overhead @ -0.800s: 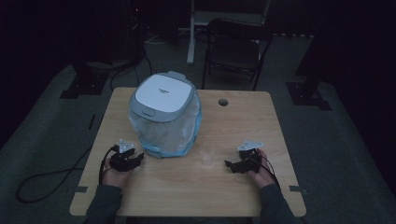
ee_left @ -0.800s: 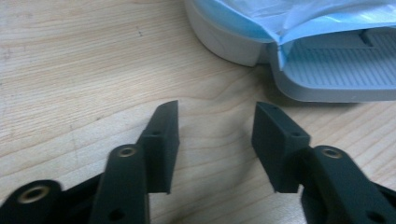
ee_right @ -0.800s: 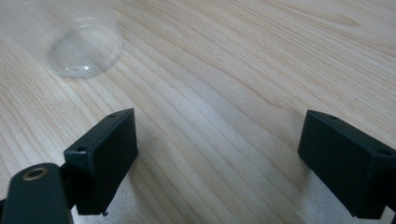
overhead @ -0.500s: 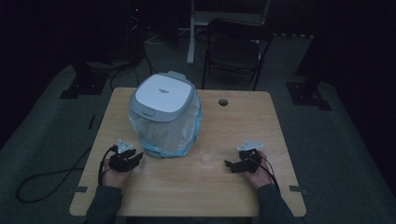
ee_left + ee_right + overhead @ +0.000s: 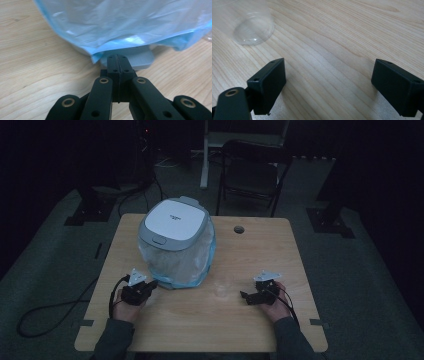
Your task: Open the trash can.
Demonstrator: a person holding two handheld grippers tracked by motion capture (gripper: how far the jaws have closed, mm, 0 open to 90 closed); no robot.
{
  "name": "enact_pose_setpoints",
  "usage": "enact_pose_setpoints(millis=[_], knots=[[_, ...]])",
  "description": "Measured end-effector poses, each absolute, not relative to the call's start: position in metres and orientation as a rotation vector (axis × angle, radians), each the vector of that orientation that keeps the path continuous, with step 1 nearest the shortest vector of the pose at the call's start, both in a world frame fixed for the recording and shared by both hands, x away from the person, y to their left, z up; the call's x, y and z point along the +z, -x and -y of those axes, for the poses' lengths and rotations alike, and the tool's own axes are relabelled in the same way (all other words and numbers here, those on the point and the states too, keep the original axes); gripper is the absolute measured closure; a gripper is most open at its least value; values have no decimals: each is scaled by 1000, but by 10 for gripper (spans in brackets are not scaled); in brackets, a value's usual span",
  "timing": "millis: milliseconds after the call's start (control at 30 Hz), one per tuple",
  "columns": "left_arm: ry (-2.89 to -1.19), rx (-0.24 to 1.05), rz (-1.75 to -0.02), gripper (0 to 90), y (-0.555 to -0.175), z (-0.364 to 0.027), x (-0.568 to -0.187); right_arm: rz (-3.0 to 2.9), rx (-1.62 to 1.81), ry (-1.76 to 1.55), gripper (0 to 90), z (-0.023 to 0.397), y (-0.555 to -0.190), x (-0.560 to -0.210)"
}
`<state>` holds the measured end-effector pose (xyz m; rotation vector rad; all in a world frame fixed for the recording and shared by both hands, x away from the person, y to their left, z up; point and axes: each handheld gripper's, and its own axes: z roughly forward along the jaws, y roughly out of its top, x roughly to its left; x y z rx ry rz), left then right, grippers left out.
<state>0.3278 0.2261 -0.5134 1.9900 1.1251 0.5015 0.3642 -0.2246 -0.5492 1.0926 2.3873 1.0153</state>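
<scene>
A small bin with a white and grey lid (image 5: 173,219) stands on the wooden table (image 5: 260,245), lined with a clear blue-edged plastic bag (image 5: 180,262). My left gripper (image 5: 150,286) rests by its near left base, jaws shut with nothing between them; in the left gripper view its tips (image 5: 119,62) sit just under the bag's blue hem (image 5: 117,27) near the grey base (image 5: 141,58). My right gripper (image 5: 243,295) rests on the table at the right, jaws wide open and empty (image 5: 328,82). A clear plastic cup (image 5: 252,27) stands ahead of it (image 5: 220,287).
A round cable hole (image 5: 238,229) is in the table's far side. A dark chair (image 5: 250,170) stands beyond the table. A black cable (image 5: 45,312) lies on the floor at the left.
</scene>
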Motion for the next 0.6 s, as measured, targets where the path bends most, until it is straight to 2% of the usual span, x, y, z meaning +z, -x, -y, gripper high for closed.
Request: enact_pose_setpoints(millis=[600], knots=[[-2030, 495, -1105, 900, -346, -207, -520, -2381, 1021, -1096, 138, 225, -363, -549]])
